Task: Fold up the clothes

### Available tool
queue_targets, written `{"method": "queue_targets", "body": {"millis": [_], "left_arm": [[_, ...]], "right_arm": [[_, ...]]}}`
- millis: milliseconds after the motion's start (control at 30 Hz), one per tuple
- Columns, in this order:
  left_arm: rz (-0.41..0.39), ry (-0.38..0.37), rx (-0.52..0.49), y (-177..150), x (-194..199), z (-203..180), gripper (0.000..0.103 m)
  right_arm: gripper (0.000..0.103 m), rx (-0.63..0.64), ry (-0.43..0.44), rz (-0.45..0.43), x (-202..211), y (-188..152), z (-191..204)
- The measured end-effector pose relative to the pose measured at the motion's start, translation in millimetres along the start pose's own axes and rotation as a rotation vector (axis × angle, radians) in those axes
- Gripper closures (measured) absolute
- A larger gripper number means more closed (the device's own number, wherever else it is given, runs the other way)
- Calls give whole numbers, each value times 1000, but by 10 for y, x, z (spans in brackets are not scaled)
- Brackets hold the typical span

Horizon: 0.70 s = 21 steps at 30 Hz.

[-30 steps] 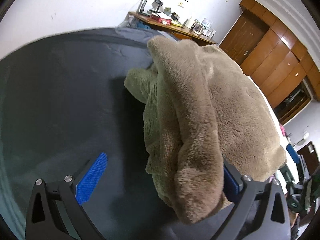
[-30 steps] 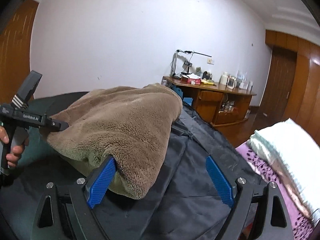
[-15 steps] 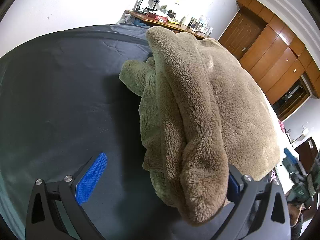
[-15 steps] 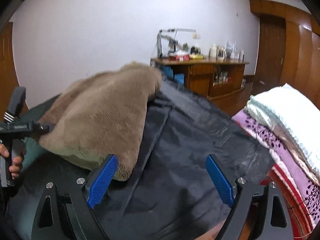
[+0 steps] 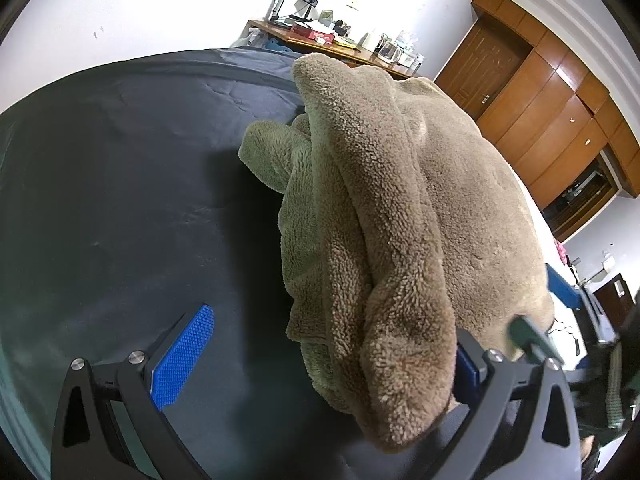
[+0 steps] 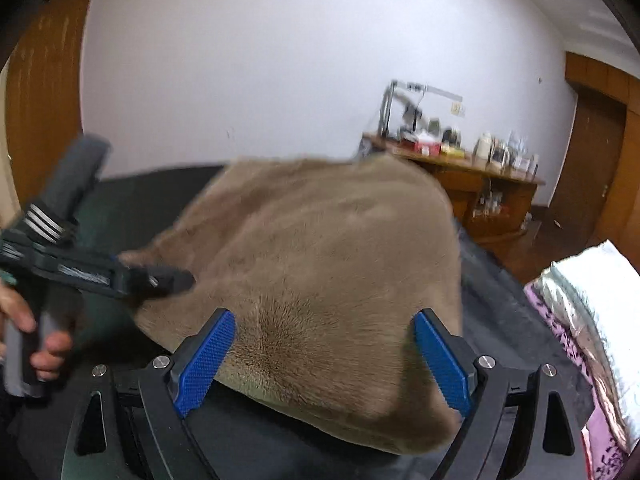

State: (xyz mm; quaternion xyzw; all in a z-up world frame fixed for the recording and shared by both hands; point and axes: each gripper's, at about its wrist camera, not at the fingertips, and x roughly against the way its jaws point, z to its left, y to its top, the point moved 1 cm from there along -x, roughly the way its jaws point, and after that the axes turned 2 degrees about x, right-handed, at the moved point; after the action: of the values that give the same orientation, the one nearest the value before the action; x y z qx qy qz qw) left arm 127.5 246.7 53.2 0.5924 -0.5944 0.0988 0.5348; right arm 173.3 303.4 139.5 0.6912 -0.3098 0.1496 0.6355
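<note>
one fluffy tan garment (image 5: pixel 400 208) bunched on the dark sheet (image 5: pixel 120 184), left gripper (image 5: pixel 328 364) jaws wide, right gripper (image 6: pixel 324 360) jaws wide too, nothing pinched, two grippers total

Fleece garment (image 5: pixel 400 208) lies bunched on the bed cover (image 5: pixel 120 184). Left gripper (image 5: pixel 332 356) sits at its near left edge, right gripper (image 6: pixel 324 356) at its near side. Desk (image 6: pixel 472 172) stands behind the bed; folded bedding (image 6: pixel 592 292) lies right.
</note>
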Motion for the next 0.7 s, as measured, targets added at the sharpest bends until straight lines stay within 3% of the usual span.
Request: {"method": "queue_targets", "body": {"millis": [100,333,533,700], "left_arm": [[0,9,0,42,51,-12,1],[-123,42,3,219,412,-121,0],[-147,-128,44,590,546,-340,0],[-85,-275,76,784,358,-546,0]], "right_arm": [[1,36,-2,39,-134,-36,44],[0,70,-38,69,-213,-97,80],[0,50,-15,61,-176,-104,-30],[0,35,4,55,-176,-106,-72]]}}
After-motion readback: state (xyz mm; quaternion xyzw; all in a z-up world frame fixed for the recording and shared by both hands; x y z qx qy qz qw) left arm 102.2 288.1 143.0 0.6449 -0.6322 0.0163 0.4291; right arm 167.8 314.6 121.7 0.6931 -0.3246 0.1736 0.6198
